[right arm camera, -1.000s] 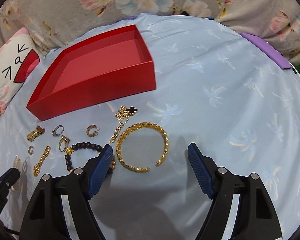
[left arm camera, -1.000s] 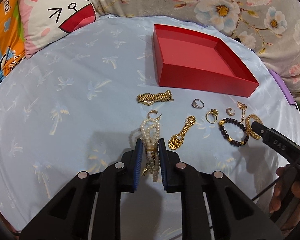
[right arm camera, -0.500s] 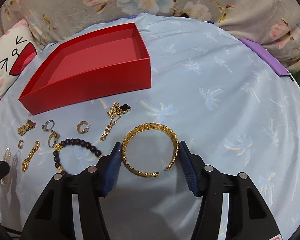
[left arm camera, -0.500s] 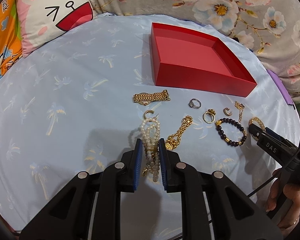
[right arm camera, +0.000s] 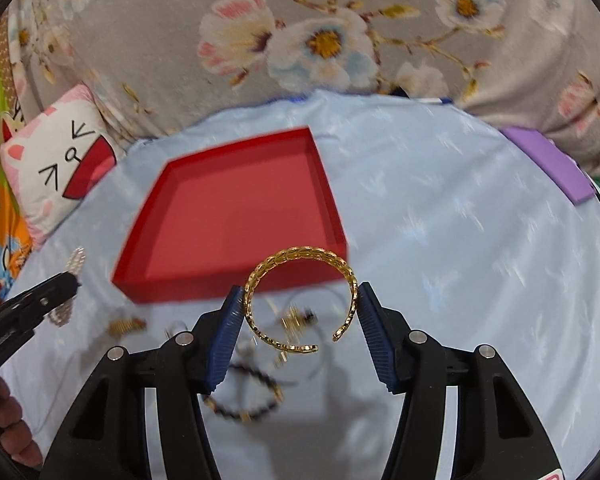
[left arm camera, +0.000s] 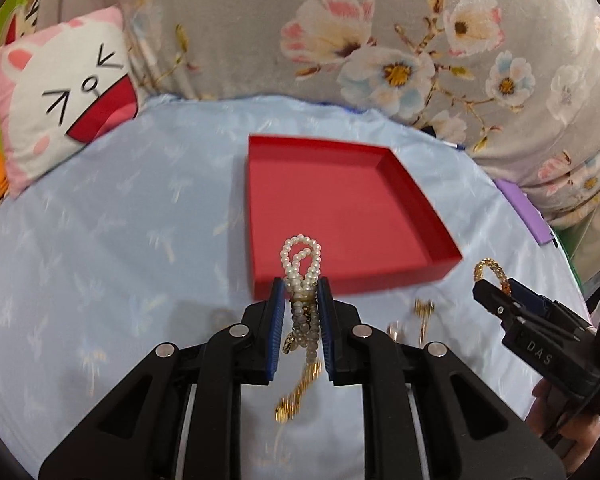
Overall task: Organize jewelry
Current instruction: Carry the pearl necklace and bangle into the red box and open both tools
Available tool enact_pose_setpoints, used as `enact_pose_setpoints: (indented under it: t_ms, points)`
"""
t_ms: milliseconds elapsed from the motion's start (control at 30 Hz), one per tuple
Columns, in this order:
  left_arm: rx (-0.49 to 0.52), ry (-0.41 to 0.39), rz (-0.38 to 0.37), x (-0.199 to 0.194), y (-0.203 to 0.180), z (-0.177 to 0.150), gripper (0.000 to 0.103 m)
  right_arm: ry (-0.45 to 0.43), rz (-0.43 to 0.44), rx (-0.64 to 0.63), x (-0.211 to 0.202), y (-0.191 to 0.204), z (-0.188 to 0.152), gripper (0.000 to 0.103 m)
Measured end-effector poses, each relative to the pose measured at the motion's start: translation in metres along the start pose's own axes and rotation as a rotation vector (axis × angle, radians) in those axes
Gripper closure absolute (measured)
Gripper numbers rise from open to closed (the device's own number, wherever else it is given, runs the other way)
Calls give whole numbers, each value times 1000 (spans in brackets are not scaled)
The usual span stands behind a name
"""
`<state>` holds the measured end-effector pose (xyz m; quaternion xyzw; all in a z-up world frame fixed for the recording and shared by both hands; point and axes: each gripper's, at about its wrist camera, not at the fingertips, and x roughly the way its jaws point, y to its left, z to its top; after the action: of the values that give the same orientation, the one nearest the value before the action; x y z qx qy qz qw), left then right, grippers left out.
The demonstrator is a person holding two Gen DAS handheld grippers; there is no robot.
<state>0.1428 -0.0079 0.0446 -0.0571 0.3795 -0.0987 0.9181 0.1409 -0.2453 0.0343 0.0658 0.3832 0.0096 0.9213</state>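
left gripper [left arm camera: 301,300] is nearly pinched together, ribbed blue pads [left arm camera: 276,332] squeezing a bunched pearl bracelet [left arm camera: 301,264]. small round cream beads, glossy, looped over themselves so a couple of loops stick up past the tips and the rest hangs down between the fingers, with greyer beads lower down. a thin gold chain [left arm camera: 300,390] shows blurred under it, can't tell if it's attached or lying on the cloth.

right gripper [right arm camera: 300,312] is about half spread, each pad [right arm camera: 226,336] pressing one side of a gold cuff bangle [right arm camera: 300,300]. it's an open c-shape with a braided, scaly texture, shiny metal, gap facing the lower right. it's lifted clear of the cloth.

the red box [right arm camera: 236,216] sits just past both sets of tips, shallow, square, matte card walls. under everything is a pale blue satin cloth [right arm camera: 439,240] with faint palm prints. a dark beaded bracelet [right arm camera: 244,400] with gold spacers lies on the cloth below the bangle, blurry.
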Motion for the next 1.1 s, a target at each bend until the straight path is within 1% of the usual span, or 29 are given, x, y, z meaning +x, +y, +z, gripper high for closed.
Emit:
enact_pose_setpoints:
  t_ms: [100,233,300,333,400,433,500,567,633,700,767,833,933,1033,1100]
  points:
    - [13,-24,1,25,-4,36,87,-18,7,-34,25,12,30,47]
    - [41,-30,1,63,-8,72,87,15,32,-29,74,18,66,47]
    - [44,-25,28,86,-7,87,87,30,26,-36,95,23,77,47]
    - [48,-20,21,95,-6,91,87,33,15,-48,106,26,85,47]
    - [42,-15,38,113,-3,98,88,44,7,-58,125,30,94,47]
    - [45,-8,31,123,-1,102,88,56,5,-60,136,32,98,47]
    - [40,8,47,138,3,106,88,87,4,-61,153,33,102,47]
    - [31,28,47,151,9,108,88,123,0,-66,168,34,105,46]
    - [24,36,40,157,14,107,88,142,-18,-80,177,36,106,46]
    - [17,35,47,157,18,105,87,140,-30,-89,180,37,106,46]
    - [11,36,54,157,21,102,81,127,-33,-87,178,37,106,45]
    - [-7,32,58,153,25,101,67,101,-44,-86,172,36,105,41]
    - [-27,22,58,141,30,98,62,64,-38,-74,152,35,100,40]
    - [-34,7,56,122,31,91,60,27,-31,-69,122,34,88,39]
    - [-37,0,55,108,32,83,60,4,-20,-67,97,32,74,39]
